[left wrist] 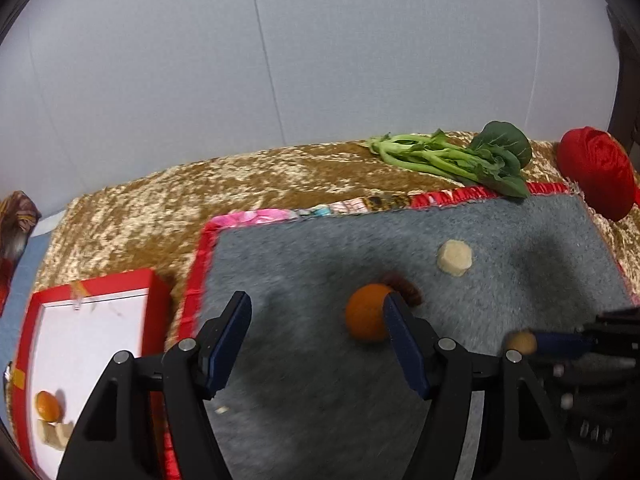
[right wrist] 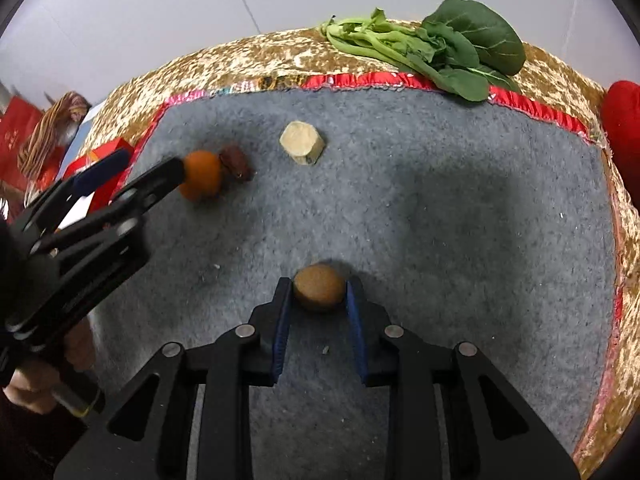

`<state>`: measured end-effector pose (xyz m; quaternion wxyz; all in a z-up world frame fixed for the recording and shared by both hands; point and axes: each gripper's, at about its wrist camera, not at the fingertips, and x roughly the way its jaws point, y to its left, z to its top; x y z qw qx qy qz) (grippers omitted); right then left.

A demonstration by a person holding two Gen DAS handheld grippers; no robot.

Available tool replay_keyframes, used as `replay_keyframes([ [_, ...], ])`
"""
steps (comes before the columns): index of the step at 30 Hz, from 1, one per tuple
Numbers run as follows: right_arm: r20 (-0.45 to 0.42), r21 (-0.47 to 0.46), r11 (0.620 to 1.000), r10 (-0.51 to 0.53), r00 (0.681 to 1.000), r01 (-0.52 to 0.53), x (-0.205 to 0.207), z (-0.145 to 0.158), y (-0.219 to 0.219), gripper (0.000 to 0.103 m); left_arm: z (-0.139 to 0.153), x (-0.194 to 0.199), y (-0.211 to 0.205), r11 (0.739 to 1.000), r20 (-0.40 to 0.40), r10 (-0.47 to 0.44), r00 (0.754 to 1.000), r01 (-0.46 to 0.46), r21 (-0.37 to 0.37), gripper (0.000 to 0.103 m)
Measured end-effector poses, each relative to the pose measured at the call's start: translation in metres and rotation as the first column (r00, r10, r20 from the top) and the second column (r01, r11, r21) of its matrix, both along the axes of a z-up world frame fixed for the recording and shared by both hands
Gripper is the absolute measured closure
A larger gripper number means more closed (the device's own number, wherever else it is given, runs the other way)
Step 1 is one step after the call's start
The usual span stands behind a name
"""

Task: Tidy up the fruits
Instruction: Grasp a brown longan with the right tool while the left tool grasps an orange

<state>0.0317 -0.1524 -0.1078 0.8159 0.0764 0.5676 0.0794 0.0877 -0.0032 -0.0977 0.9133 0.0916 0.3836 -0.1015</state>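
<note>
**Two handheld grippers over a grey mat of fruit; no readable writing**

No brand, label or legible text shows in either view. A red packet at the far left edge of the right wrist view carries pale marks too small to read.

The right gripper (right wrist: 320, 292) is clamped on a small brown round fruit (right wrist: 319, 286), one blue pad pressed against each side, low over the grey mat (right wrist: 440, 220). Whether the fruit touches the mat cannot be told.

The left gripper (left wrist: 316, 320) is spread wide and grips nothing. Its right fingertip covers part of an orange (left wrist: 366, 316) lying on the mat, and contact between the two is unclear. A dark reddish-brown fruit (right wrist: 238, 160) sits touching the orange on its far side, mostly hidden in the left wrist view. A pale cut chunk (left wrist: 455, 258) lies apart, further back.

Left of the mat stands a red box (left wrist: 154, 292) with a white floor, holding another orange (left wrist: 48, 406) and pale pieces (left wrist: 54, 434), partly cut off by the gripper frame. Leafy greens (right wrist: 432, 46) lie across the mat's far red trim. A red rounded object (left wrist: 596, 172) at the right is cut off. A hand (right wrist: 38, 380) holding the left gripper is partly visible.
</note>
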Motion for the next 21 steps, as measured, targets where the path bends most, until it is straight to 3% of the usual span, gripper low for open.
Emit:
replay_keyframes([
  [2, 0.001, -0.003, 1.000, 0.008, 1.000, -0.008, -0.001, -0.001, 0.000, 0.074, -0.001, 0.003, -0.001, 1.000, 0.009, 0.008, 1.000, -0.008, -0.015, 0.026],
  [10, 0.007, 0.004, 1.000, 0.013, 1.000, -0.013, -0.004, -0.002, 0.002, 0.074, -0.001, 0.005, -0.013, 0.997, -0.003, -0.040, 0.999, 0.039, -0.073, 0.026],
  [21, 0.000, -0.004, 1.000, 0.007, 1.000, -0.007, -0.004, -0.002, 0.003, 0.074, -0.008, 0.000, -0.007, 0.996, -0.048, -0.082, 0.995, 0.080, -0.034, 0.026],
])
